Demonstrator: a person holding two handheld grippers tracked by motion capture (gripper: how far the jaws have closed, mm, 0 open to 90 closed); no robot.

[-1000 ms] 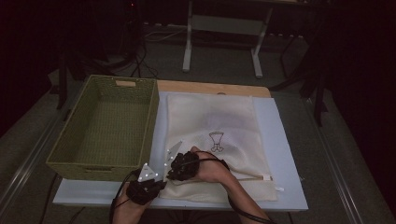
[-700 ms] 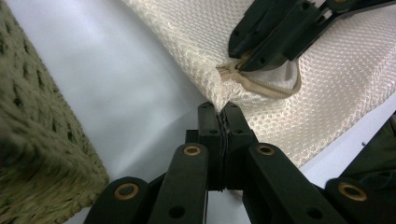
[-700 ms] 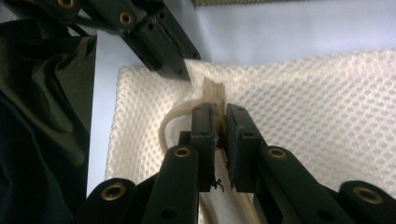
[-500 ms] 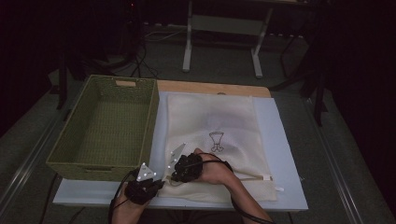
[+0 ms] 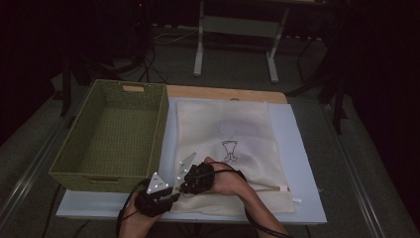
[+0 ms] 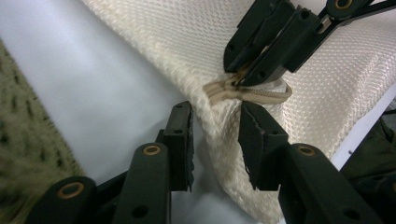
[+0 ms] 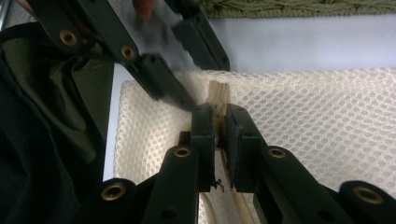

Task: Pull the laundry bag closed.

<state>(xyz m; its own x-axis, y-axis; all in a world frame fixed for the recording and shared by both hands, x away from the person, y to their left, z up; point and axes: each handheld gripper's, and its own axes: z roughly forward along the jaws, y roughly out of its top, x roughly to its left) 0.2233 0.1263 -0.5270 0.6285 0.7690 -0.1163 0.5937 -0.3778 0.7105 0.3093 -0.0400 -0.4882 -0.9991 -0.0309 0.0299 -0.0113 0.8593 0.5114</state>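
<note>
A cream mesh bag with a small printed figure lies flat on the white table. At its near left corner, my right gripper is shut on the tan zipper tab at the end of the zip. From the left gripper view, the same tab sits pinched in the right gripper's jaws. My left gripper is open, with its jaws on either side of a raised fold of mesh just below the tab. In the high view both grippers, left and right, meet at that corner.
An olive woven basket, with nothing in it, stands on the left of the table, close to the bag's left edge. A wooden board edge shows behind the bag. A metal stand is on the floor beyond the table.
</note>
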